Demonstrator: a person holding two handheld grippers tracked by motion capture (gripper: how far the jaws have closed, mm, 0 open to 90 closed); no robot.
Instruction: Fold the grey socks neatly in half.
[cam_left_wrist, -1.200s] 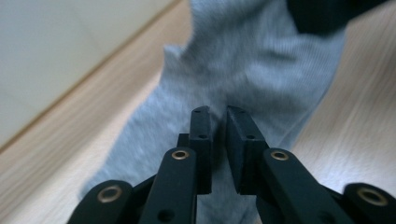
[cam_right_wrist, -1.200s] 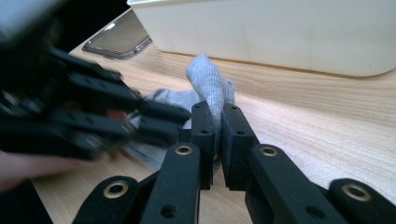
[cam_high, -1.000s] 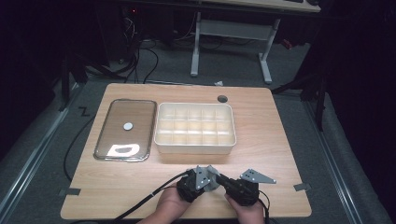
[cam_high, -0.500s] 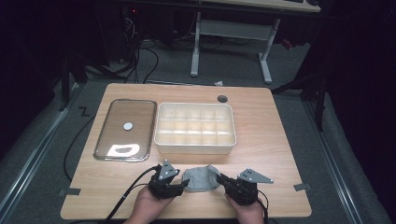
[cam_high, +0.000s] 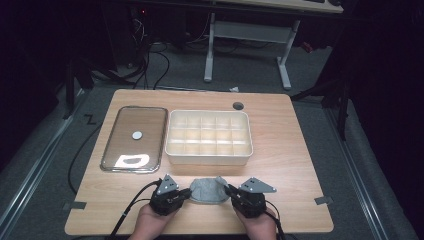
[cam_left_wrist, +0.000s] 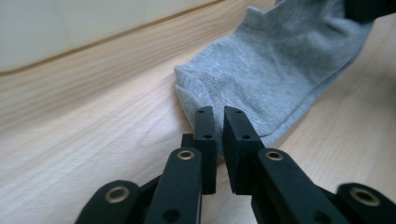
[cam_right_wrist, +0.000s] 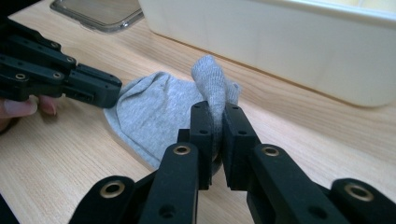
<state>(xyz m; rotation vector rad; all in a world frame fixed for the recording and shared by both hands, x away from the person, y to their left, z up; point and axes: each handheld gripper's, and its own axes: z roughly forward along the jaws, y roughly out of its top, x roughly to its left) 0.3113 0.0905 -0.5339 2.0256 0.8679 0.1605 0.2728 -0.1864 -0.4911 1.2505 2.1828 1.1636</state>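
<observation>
A grey sock (cam_high: 206, 190) lies flat on the wooden table near its front edge, between my two grippers. My left gripper (cam_high: 189, 193) sits at the sock's left end. In the left gripper view its jaws (cam_left_wrist: 218, 114) have just been closing and now pinch the sock's edge (cam_left_wrist: 289, 70). My right gripper (cam_high: 227, 193) holds the right end. In the right gripper view it (cam_right_wrist: 217, 109) is shut on a raised fold of the sock (cam_right_wrist: 154, 112), and the left gripper (cam_right_wrist: 107, 91) shows at the far end.
A cream box (cam_high: 209, 157) with several compartments stands just behind the sock, close to both grippers (cam_right_wrist: 280, 46). A clear lid (cam_high: 134, 137) lies to its left. A round hole (cam_high: 238, 106) is in the table at the back.
My left gripper moved left, away from the right one, and now sits at the sock's left end. The sock is spread out flat between the two grippers. The right gripper barely shifted.
</observation>
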